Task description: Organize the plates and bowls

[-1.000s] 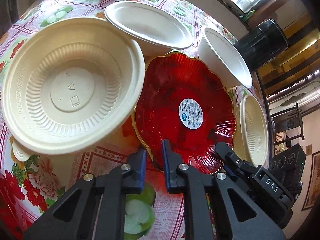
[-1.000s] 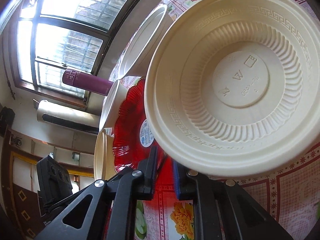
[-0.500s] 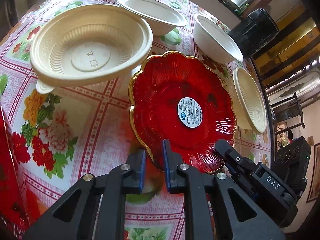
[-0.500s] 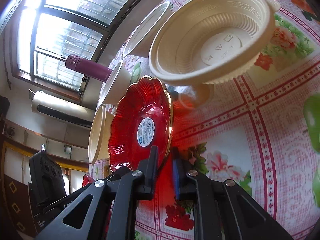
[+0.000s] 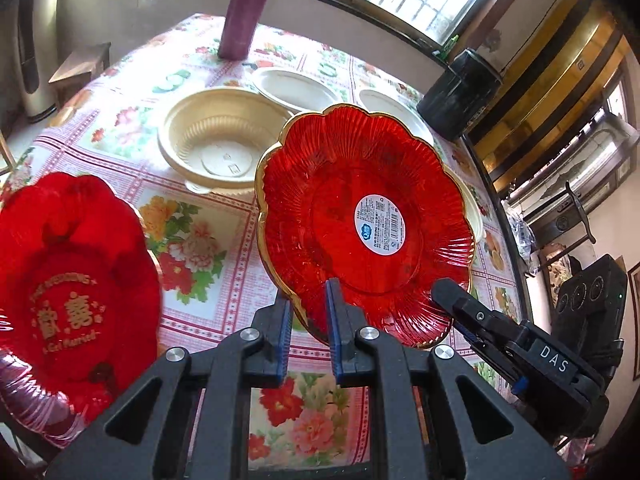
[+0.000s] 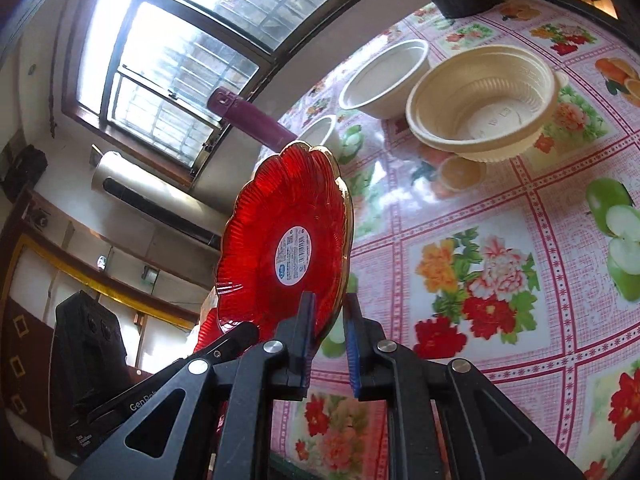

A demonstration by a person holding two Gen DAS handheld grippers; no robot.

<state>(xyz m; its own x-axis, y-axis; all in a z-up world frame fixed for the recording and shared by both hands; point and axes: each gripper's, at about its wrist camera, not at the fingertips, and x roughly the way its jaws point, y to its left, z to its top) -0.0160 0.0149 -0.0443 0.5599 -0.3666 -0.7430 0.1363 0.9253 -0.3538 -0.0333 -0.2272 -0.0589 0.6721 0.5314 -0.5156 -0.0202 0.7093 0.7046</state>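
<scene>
Both tongs are clamped on the rim of one red plate (image 5: 366, 224), the left tongs (image 5: 306, 334) at its six o'clock edge and the right tongs (image 6: 328, 332) on the neighbouring edge, so it hangs tilted above the tabletop (image 5: 208, 216). The thin glossy rim may slip, or the plate may knock the cream bowl (image 5: 224, 140) at ten o'clock, if the hands pull unevenly.

Two red plates are counted: the left plate (image 5: 76, 280), near, and the raised plate (image 5: 360, 220) to its right. Two white bowls (image 5: 296, 88) are seen at the far side. Three cream bowls (image 5: 224, 140) are counted: two seemingly nested, and one mostly hidden behind the raised plate. One purple bottle (image 5: 242, 12) and one black bin (image 5: 460, 92) are seen, far.
</scene>
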